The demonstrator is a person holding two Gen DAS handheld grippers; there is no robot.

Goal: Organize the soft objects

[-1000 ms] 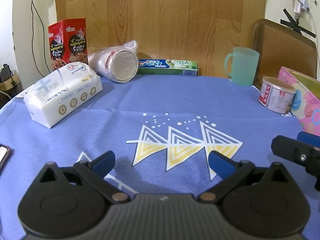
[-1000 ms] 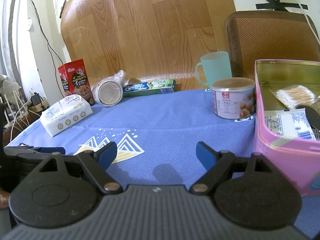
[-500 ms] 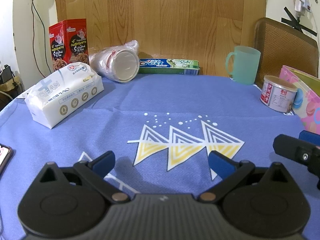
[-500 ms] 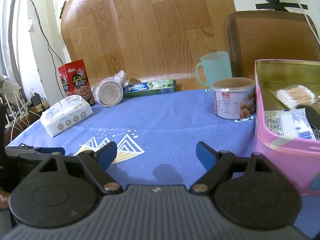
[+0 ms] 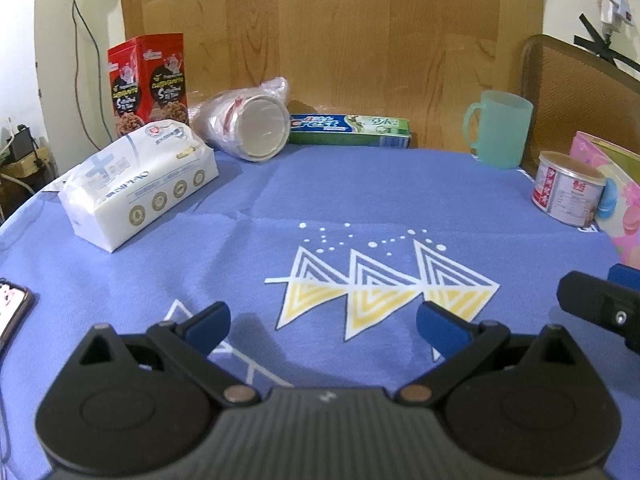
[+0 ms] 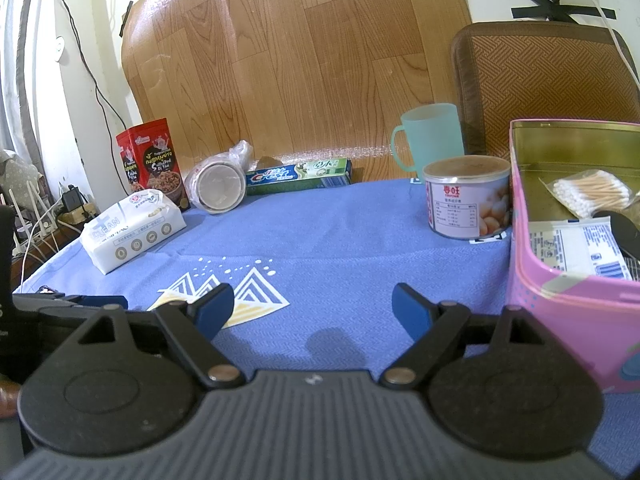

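A white soft tissue pack (image 5: 138, 184) lies on the blue cloth at the left; it also shows in the right wrist view (image 6: 132, 230). A bagged stack of paper cups (image 5: 248, 124) lies on its side behind it. My left gripper (image 5: 323, 326) is open and empty, low over the cloth near the triangle print. My right gripper (image 6: 313, 308) is open and empty beside the pink tin (image 6: 568, 300), which holds a cotton swab bag (image 6: 588, 192) and a flat white packet (image 6: 572, 246).
A red snack box (image 5: 148, 80), a toothpaste box (image 5: 348, 130), a green mug (image 5: 500, 132) and a can (image 5: 566, 188) stand along the back and right. A phone (image 5: 12, 312) lies at the left edge. A wooden board and a chair back stand behind the table.
The left gripper has shifted very slightly; the view has drifted a little. The right gripper has not moved. Both stay open.
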